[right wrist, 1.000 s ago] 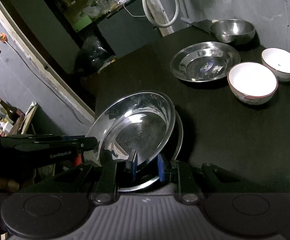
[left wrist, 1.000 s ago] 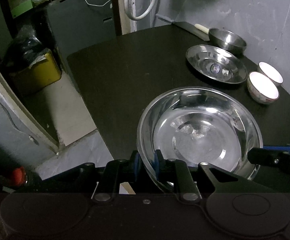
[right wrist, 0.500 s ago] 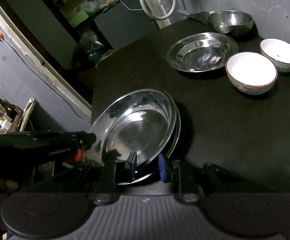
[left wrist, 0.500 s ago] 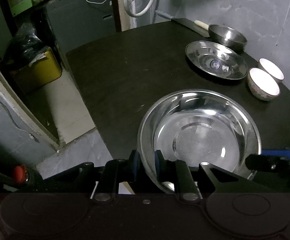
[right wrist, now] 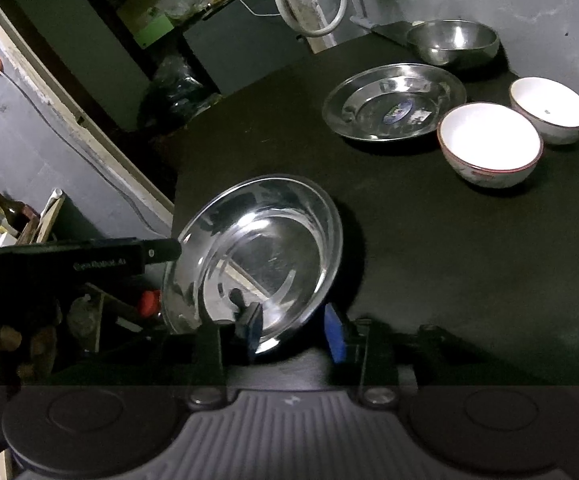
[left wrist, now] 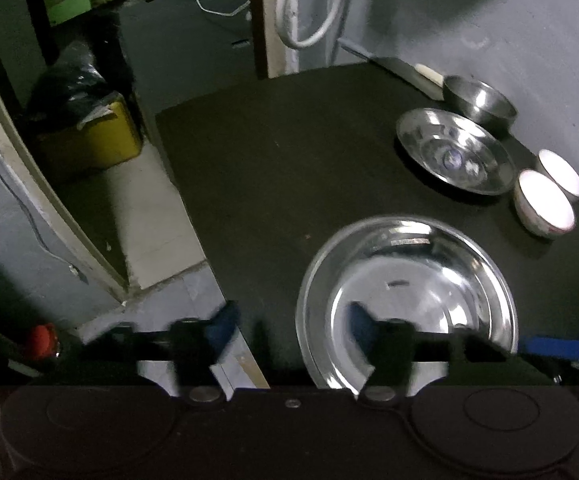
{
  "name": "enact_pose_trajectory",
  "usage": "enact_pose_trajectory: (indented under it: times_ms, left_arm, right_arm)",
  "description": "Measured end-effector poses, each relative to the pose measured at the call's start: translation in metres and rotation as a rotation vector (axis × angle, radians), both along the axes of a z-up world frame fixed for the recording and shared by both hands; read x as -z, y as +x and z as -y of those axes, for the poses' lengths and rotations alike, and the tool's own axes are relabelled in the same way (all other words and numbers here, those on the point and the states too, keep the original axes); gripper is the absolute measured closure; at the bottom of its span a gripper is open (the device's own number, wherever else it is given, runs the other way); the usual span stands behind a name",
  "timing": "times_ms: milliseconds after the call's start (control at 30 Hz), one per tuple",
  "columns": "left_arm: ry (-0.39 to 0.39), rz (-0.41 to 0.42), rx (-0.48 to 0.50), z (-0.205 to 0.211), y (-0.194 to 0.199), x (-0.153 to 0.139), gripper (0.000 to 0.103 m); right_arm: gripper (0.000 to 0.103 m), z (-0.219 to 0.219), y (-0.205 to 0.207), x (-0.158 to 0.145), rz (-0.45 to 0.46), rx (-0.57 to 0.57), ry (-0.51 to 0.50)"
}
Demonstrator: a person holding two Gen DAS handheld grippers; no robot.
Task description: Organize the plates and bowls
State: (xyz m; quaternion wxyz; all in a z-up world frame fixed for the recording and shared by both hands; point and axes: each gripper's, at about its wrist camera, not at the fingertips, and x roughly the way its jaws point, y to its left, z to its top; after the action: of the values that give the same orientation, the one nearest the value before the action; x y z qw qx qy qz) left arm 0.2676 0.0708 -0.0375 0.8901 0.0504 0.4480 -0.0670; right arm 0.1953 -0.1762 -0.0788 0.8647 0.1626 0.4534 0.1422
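Shiny round steel plate (left wrist: 421,280), deep rim, lying on dark table (left wrist: 289,152).

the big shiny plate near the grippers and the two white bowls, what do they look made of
The large round silver plate looks like polished stainless steel: mirror-bright, it reflects the blue gripper pad. The two white bowls, the nearer red-rimmed one and the one behind it, look like glazed ceramic, smooth and glossy white inside; melamine cannot be ruled out.
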Motion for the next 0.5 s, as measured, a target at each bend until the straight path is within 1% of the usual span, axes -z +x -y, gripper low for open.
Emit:
enact_pose_trajectory:
  times_ms: [33,67,133,167,233,300,400,500]
  left_arm:
    - [0.003,0.012,-0.007,0.000,0.001,-0.001,0.018]
    - [0.006,0.023,-0.013,0.001,0.003,-0.002,0.011]
    - [0.004,0.042,-0.020,0.004,0.008,-0.004,0.005]
    - [-0.002,0.049,-0.022,0.005,0.011,-0.005,0.002]
    - [-0.017,0.066,-0.029,0.009,0.018,-0.007,0.001]
    - [-0.038,0.082,-0.037,0.015,0.028,-0.009,0.001]
    - [-0.096,0.084,-0.040,0.023,0.042,-0.011,0.001]
    - [-0.164,0.089,-0.063,0.031,0.054,-0.012,0.001]
  right_arm:
    - [0.054,0.002,0.000,0.000,-0.001,0.003,0.000]
    - [0.052,0.003,-0.001,0.000,-0.001,0.005,-0.001]
    - [0.044,0.008,-0.001,-0.003,0.013,0.011,-0.004]
    - [0.036,0.012,0.000,-0.005,0.026,0.017,-0.011]
    - [0.022,0.020,0.003,-0.011,0.056,0.029,-0.022]
    - [0.012,0.033,0.009,-0.017,0.090,0.042,-0.029]
    - [0.004,0.052,0.020,-0.026,0.140,0.055,-0.035]
    - [0.001,0.069,0.035,-0.033,0.186,0.051,-0.052]
